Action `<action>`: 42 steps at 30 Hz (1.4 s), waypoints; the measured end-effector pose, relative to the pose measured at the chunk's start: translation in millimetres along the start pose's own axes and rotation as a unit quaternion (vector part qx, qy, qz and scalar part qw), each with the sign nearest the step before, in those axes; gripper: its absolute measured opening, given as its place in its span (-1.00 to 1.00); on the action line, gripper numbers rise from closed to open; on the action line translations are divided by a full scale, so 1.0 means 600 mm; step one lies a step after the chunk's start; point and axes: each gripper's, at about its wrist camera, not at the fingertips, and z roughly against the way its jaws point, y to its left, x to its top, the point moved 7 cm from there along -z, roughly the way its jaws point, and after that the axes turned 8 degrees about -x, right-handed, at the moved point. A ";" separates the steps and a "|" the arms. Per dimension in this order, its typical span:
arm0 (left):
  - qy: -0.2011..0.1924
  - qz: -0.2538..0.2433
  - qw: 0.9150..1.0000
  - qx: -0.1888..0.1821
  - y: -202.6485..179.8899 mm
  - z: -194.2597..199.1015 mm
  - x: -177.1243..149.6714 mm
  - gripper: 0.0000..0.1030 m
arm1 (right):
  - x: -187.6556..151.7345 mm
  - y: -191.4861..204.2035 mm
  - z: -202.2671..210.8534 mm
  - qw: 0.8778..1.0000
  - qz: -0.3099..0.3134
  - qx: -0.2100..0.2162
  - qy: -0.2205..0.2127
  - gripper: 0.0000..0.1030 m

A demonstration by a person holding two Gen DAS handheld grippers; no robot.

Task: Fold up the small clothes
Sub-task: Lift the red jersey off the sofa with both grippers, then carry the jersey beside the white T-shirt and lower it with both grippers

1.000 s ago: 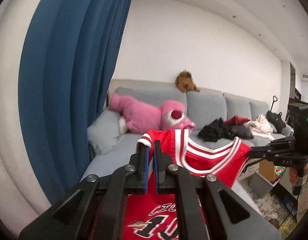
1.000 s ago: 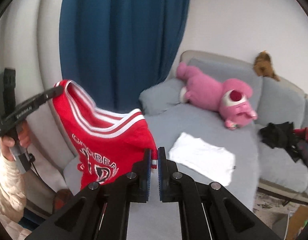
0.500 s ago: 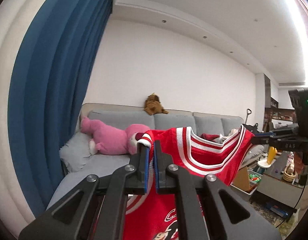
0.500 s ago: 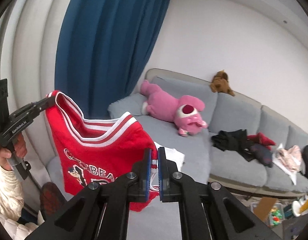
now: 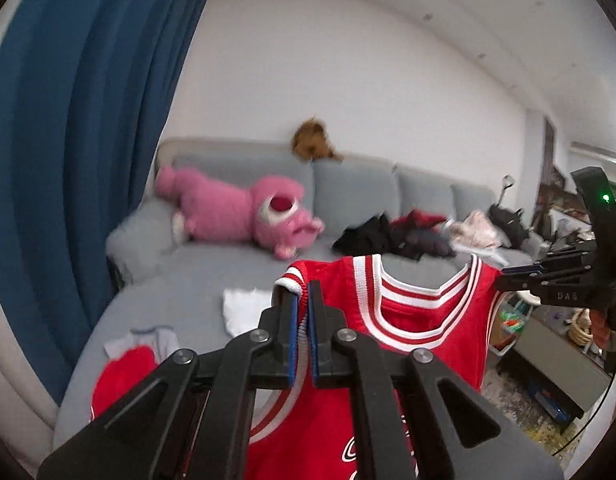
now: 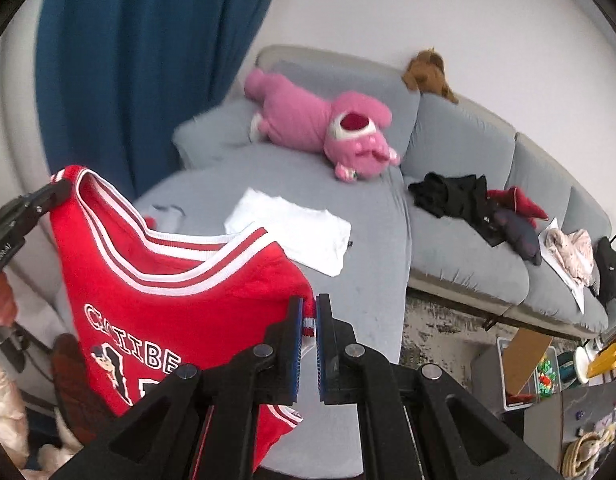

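red knit, trimmed in white stripes: a small jersey (image 6: 176,300) hangs in the air in front of a grey sofa (image 6: 459,240), stretched by its two shoulder straps. the left gripper (image 5: 302,312) is clamped on one strap, the right gripper (image 6: 306,320) on the other, each pinching the banded edge between closed jaws. the cloth looks light and limp; it sags between the two holds and drapes freely below, so it will likely swing and crumple if either hold slips. the ribbed strap ends seem the firmest places to take it, as now; the hem is the next likely hold for a fold. a white garment (image 6: 292,232) lies flat on the sofa seat beyond the jersey, with a pink plush (image 6: 327,128) behind it and a heap of dark clothes (image 6: 467,204) further along the sofa.
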 end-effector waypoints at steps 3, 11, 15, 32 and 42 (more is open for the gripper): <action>0.037 0.009 0.999 0.010 0.016 -0.067 -0.030 -0.94 | 0.009 -0.003 -0.087 1.000 -0.004 -0.002 0.029 -0.89; 0.103 0.006 0.993 0.063 0.090 -0.254 -0.083 -0.94 | 0.045 0.004 -0.307 0.996 0.003 -0.007 0.090 -0.89; 0.139 0.014 0.987 0.075 0.128 -0.334 -0.109 -0.94 | 0.053 0.007 -0.411 0.992 -0.011 0.011 0.124 -0.89; 0.256 0.043 0.961 0.098 0.242 -0.511 -0.216 -0.93 | 0.031 0.056 -0.635 0.976 -0.017 0.052 0.209 -0.89; 0.307 0.083 0.944 0.086 0.270 -0.536 -0.239 -0.38 | 0.055 0.029 -0.649 0.984 -0.020 0.004 0.175 -0.56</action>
